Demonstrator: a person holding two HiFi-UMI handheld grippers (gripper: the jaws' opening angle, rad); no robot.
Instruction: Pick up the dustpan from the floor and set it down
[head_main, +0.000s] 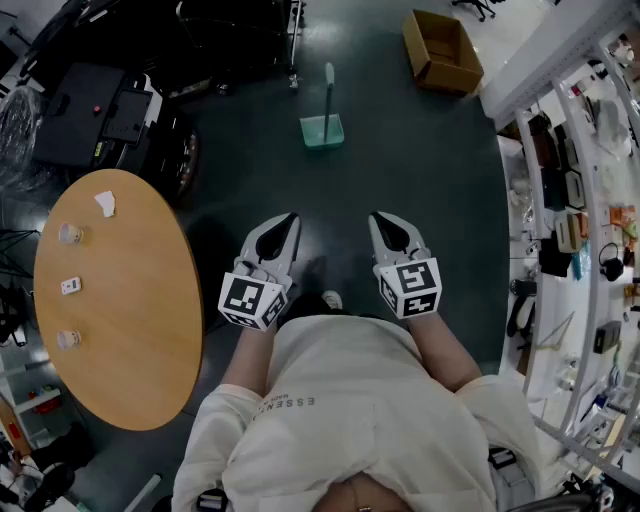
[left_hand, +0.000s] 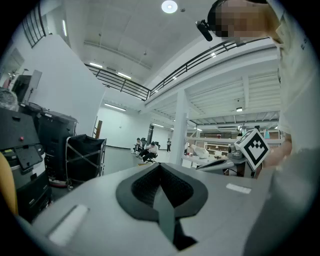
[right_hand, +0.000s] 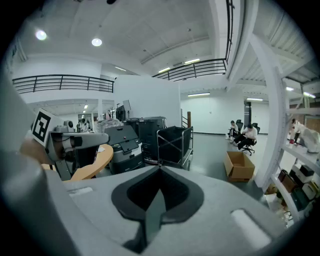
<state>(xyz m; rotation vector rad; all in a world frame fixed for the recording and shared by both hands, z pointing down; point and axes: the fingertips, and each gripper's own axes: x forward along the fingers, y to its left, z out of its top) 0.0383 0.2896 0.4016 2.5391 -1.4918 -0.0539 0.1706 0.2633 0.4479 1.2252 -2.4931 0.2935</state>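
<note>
One dustpan (head_main: 322, 131) sits on the floor (head_main: 410, 170), well ahead of the left gripper (head_main: 288, 222) and right gripper (head_main: 381, 220), both clenched empty. Beyond it lies one cardboard box (head_main: 440, 50); the counter (head_main: 130, 330) bears perhaps four small items (head_main: 70, 286).

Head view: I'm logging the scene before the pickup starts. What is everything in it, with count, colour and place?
dustpan: one, teal, on the floor ahead, handle standing up
cardboard box: one, brown, open, on the floor, upper right
round table: one, wood-coloured, left
small items: four, white, on the table
office machines: at least two, black, upper left
shelving rack: one, white, right edge, holding assorted items
left gripper: one, grey, shut, empty
right gripper: one, grey, shut, empty
</note>
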